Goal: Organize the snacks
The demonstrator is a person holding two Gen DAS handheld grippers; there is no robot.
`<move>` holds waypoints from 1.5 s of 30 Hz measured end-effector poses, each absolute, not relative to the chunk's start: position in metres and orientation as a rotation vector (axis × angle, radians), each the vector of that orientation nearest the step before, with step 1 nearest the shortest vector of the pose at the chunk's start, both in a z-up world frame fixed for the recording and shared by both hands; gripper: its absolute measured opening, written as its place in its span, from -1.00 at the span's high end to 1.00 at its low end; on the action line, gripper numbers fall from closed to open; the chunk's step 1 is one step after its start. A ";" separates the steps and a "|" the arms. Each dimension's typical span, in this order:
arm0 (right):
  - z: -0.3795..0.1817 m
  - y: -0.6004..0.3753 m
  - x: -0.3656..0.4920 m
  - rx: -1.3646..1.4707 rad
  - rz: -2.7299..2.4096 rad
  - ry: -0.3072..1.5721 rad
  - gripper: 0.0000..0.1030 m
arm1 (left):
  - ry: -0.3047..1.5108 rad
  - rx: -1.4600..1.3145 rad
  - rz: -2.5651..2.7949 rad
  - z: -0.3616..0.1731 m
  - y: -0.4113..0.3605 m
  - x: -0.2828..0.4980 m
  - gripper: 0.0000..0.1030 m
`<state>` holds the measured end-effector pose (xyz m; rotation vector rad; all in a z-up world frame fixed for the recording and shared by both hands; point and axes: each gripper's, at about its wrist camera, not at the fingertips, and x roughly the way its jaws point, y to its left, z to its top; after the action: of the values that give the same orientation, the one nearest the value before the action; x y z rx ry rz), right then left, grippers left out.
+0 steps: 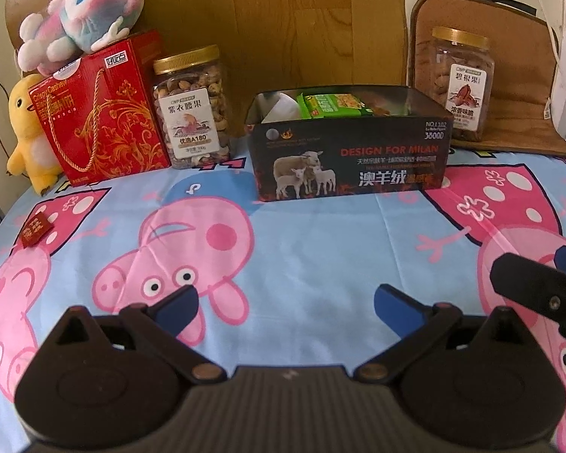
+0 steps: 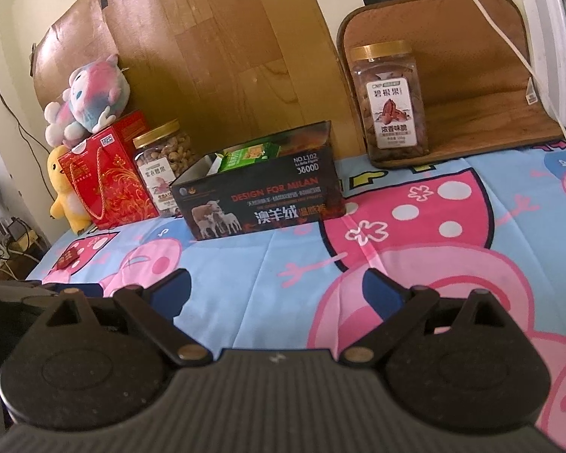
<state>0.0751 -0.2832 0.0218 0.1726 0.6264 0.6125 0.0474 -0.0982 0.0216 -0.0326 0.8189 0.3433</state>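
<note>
A black open box (image 1: 351, 158) with sheep pictures stands at the middle back of the table and holds green snack packs (image 1: 330, 105); it also shows in the right wrist view (image 2: 260, 196). A small red packet (image 1: 36, 231) lies on the cloth at the left (image 2: 67, 259). A cashew jar (image 1: 190, 107) stands left of the box, a pecan jar (image 1: 458, 83) right of it (image 2: 390, 104). My left gripper (image 1: 285, 302) is open and empty above the cloth. My right gripper (image 2: 275, 287) is open and empty; part of it shows at the left wrist view's right edge (image 1: 539, 290).
A red gift box (image 1: 102, 113) with a plush toy (image 1: 83, 11) on it stands at the back left, beside a yellow plush duck (image 1: 26, 132). A brown cushion (image 2: 471, 75) leans at the back right. The table has a Peppa Pig cloth (image 1: 320, 234).
</note>
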 end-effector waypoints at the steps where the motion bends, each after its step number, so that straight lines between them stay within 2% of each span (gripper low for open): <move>1: 0.021 -0.283 0.076 0.175 0.614 0.627 -0.92 | 0.821 -0.033 0.344 0.021 -0.098 0.048 -1.00; 19: 0.021 -0.277 0.081 0.179 0.618 0.618 -0.92 | 0.846 -0.066 0.344 0.014 -0.091 0.055 -1.00; 45: 0.028 -0.261 0.079 0.147 0.636 0.604 -0.92 | 0.778 -0.072 0.376 0.023 -0.084 0.045 -1.00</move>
<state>0.0795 -0.2608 0.0276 0.1465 0.6039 0.6361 0.0454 -0.0839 0.0229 -0.0718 0.7785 0.3764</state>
